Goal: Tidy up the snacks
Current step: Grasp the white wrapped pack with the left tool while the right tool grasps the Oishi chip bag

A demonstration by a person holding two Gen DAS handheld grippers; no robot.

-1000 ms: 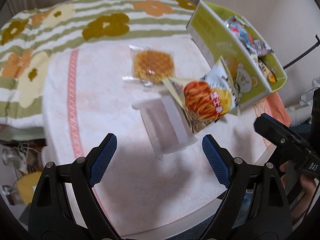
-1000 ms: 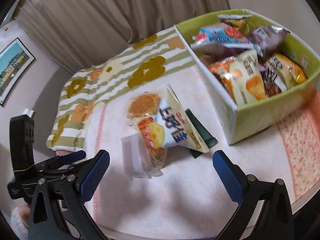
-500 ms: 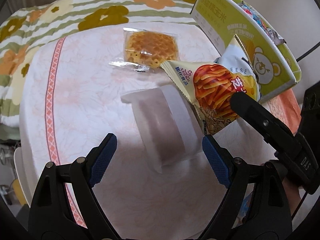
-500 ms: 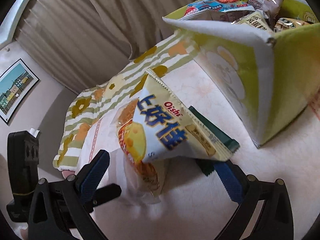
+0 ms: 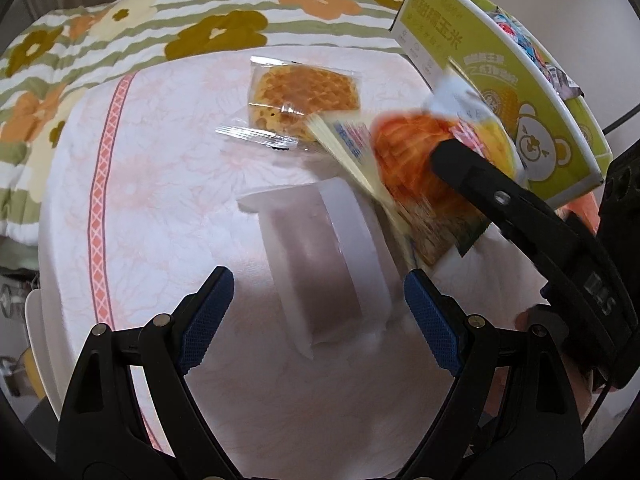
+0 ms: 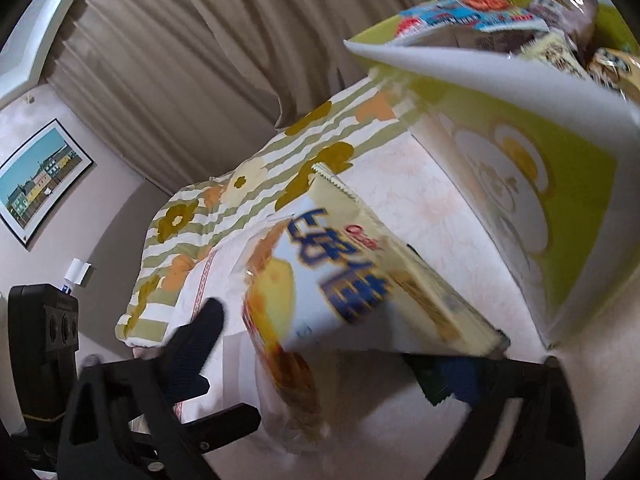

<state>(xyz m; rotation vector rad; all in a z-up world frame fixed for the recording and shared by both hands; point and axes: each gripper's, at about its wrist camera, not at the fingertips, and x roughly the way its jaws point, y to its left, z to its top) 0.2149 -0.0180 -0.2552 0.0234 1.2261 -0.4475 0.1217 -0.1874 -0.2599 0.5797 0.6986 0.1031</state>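
A pale translucent packet lies on the pink-white tablecloth between the open fingers of my left gripper, just ahead of the tips. A yellow Oishi chip bag leans against the green snack box; it also shows in the left wrist view. My right gripper is open with its fingers on either side of the bag's lower part, very close. A wrapped waffle lies farther back. A dark green packet lies under the bag.
The green box at the right holds several snack packets. A floral striped cushion lies behind the table. Curtains and a framed picture are on the wall. The table edge runs along the bottom.
Both grippers moved forward and down. The right gripper came in around the chip bag and the left closed in on the pale packet. The views are blurred by motion.
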